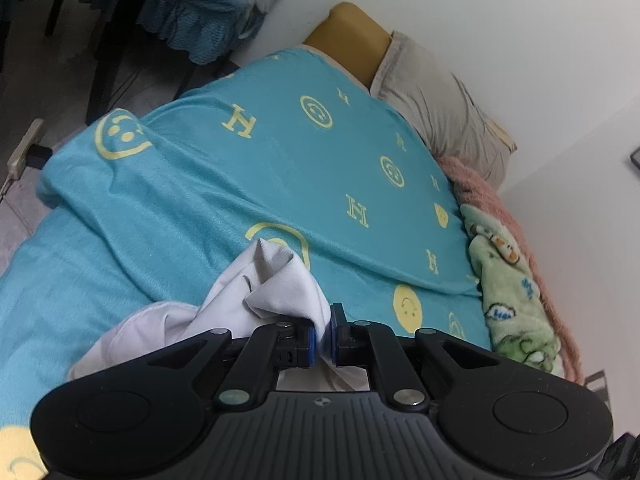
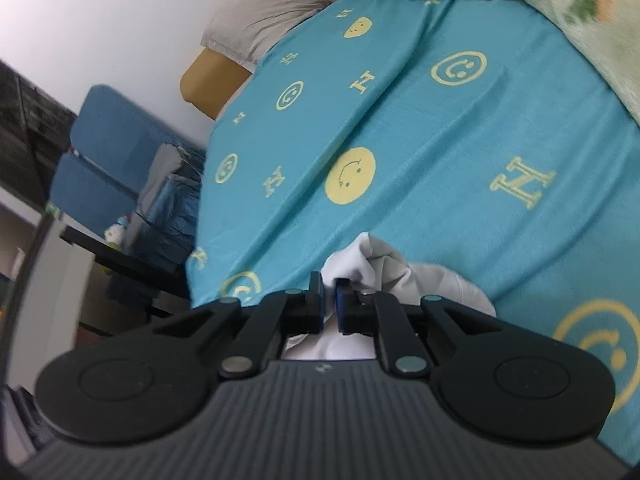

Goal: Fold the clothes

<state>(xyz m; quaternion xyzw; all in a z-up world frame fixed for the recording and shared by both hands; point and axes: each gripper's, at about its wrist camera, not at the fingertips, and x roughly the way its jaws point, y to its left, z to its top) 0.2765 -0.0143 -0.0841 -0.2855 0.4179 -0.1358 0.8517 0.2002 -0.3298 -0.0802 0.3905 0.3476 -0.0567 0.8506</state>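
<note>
A white garment (image 1: 276, 280) is bunched up over a teal bedspread (image 1: 192, 184) printed with yellow smileys and letters. My left gripper (image 1: 323, 334) is shut on a fold of the white garment, which rises in front of the jaws and trails off to the left. In the right wrist view my right gripper (image 2: 330, 304) is shut on another bunch of the white garment (image 2: 376, 260), which spreads to the right behind the jaws over the teal bedspread (image 2: 460, 208). The rest of the garment is hidden under the grippers.
A grey pillow (image 1: 440, 108) and a yellow headboard (image 1: 352, 36) lie at the far end by the white wall. A green printed blanket (image 1: 508, 292) and a pink blanket (image 1: 496, 200) run along the right side. A blue chair (image 2: 104, 160) stands off the bed's left edge.
</note>
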